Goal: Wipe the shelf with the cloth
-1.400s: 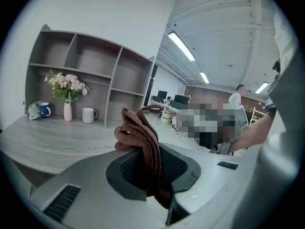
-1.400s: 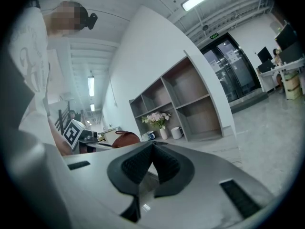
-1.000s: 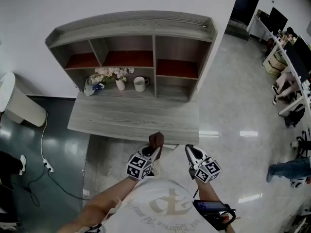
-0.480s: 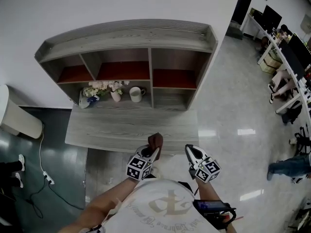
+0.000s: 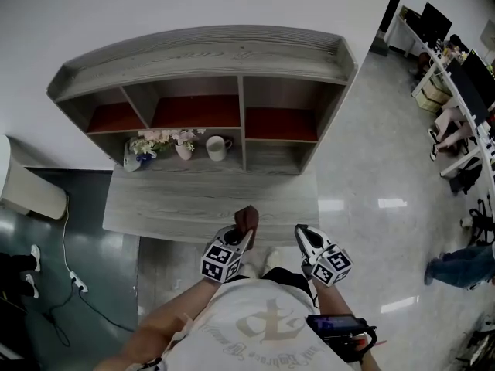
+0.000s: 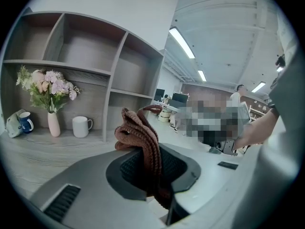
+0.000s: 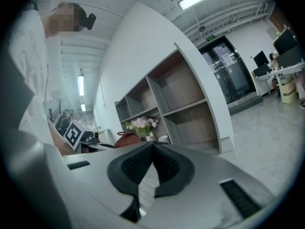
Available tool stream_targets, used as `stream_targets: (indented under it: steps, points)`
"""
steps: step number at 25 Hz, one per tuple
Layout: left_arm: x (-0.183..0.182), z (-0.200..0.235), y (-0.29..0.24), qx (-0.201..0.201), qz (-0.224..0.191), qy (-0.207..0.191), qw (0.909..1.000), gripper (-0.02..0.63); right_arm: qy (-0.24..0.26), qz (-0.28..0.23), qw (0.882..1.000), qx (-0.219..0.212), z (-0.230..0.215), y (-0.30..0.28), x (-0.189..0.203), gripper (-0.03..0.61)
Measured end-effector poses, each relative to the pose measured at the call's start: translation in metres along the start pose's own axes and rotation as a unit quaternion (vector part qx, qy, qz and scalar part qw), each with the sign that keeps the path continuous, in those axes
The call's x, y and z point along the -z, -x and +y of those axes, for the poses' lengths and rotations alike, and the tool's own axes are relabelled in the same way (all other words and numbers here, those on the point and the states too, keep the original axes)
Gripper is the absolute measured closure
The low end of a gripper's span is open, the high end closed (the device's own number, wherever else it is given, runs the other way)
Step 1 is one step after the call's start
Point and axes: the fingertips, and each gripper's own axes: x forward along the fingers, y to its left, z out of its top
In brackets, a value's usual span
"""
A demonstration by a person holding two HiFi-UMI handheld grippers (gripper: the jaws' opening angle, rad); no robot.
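Observation:
The grey wooden shelf unit point(image 5: 241, 126) stands at the back of a grey desk point(image 5: 201, 199), with red-lined upper compartments. In the head view my left gripper point(image 5: 244, 236) hovers at the desk's front edge, shut on a bunched brown knitted cloth point(image 5: 247, 219). The left gripper view shows the cloth point(image 6: 140, 137) sticking up from between the jaws, facing the shelf point(image 6: 112, 104). My right gripper point(image 5: 302, 232) is beside it, shut and holding nothing. In the right gripper view its tips point(image 7: 152, 146) meet, and the shelf point(image 7: 183, 109) lies ahead.
A vase of flowers point(image 5: 184, 147), a white mug point(image 5: 216, 148) and a small blue mug point(image 5: 141, 157) stand in the lower left compartment. A white appliance point(image 5: 27, 188) and a floor cable point(image 5: 73, 277) are left of the desk. Office desks and people point(image 5: 464, 91) are far right.
The head view has shifted, so the desk's front edge now lies closer to both grippers. The grippers keep their pose and the cloth stays held.

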Motion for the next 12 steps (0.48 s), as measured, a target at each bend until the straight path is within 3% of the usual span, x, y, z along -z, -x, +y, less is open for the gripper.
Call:
stream_targets:
  steps: [12]
  points:
    - [-0.029,0.012,-0.026,-0.001,-0.005,0.008,1.0000,0.546,-0.003,-0.004,1.000,-0.014,-0.027,-0.027,-0.016,0.574]
